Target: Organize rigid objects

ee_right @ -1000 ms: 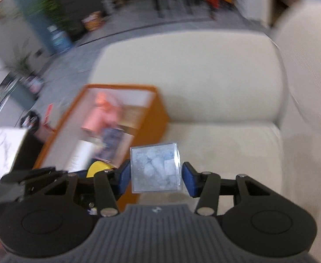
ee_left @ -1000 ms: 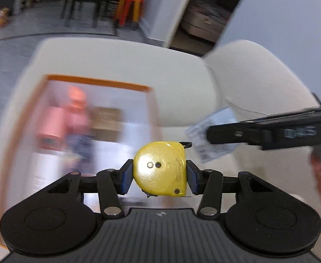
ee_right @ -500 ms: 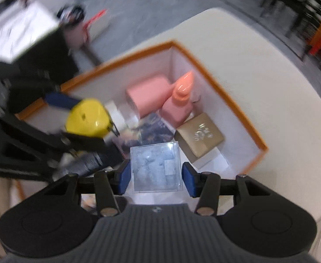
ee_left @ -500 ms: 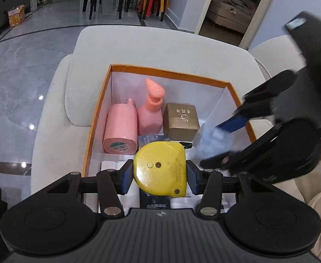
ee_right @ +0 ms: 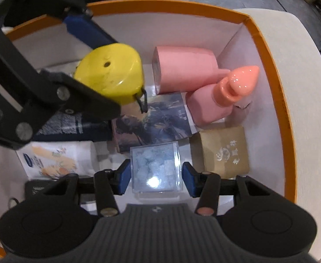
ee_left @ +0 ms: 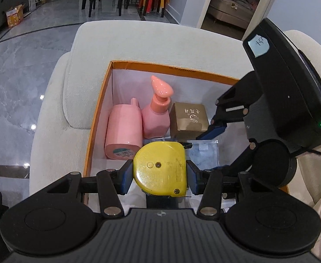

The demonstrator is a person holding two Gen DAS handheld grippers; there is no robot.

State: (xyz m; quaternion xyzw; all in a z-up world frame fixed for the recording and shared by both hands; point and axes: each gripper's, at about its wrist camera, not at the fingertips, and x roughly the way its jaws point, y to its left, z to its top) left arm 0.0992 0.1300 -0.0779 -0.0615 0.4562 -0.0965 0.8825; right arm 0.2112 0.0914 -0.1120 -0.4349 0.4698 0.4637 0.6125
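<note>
My left gripper (ee_left: pixel 159 176) is shut on a yellow tape measure (ee_left: pixel 160 169) and holds it above the orange-rimmed box (ee_left: pixel 171 66). The tape measure also shows in the right wrist view (ee_right: pixel 111 77). My right gripper (ee_right: pixel 156 176) reaches down inside the box (ee_right: pixel 268 50). A clear plastic case (ee_right: pixel 156 166) sits between its blue pads (ee_right: pixel 124 176) with a small gap on each side, so the jaws look slightly open. The case rests low in the box beside a gold carton (ee_right: pixel 224 151).
The box sits on a cream sofa (ee_left: pixel 149 41). Inside lie a pink cylinder (ee_left: pixel 124 131), a pink pump bottle (ee_left: pixel 158 109), the gold carton (ee_left: pixel 189 117), a picture-covered booklet (ee_right: pixel 153 120) and a white packet (ee_right: pixel 55 160). A grey floor lies to the left.
Both grippers swung from the sofa to over the box. The right gripper went down into the box with the clear case, and its pads now stand slightly off the case.
</note>
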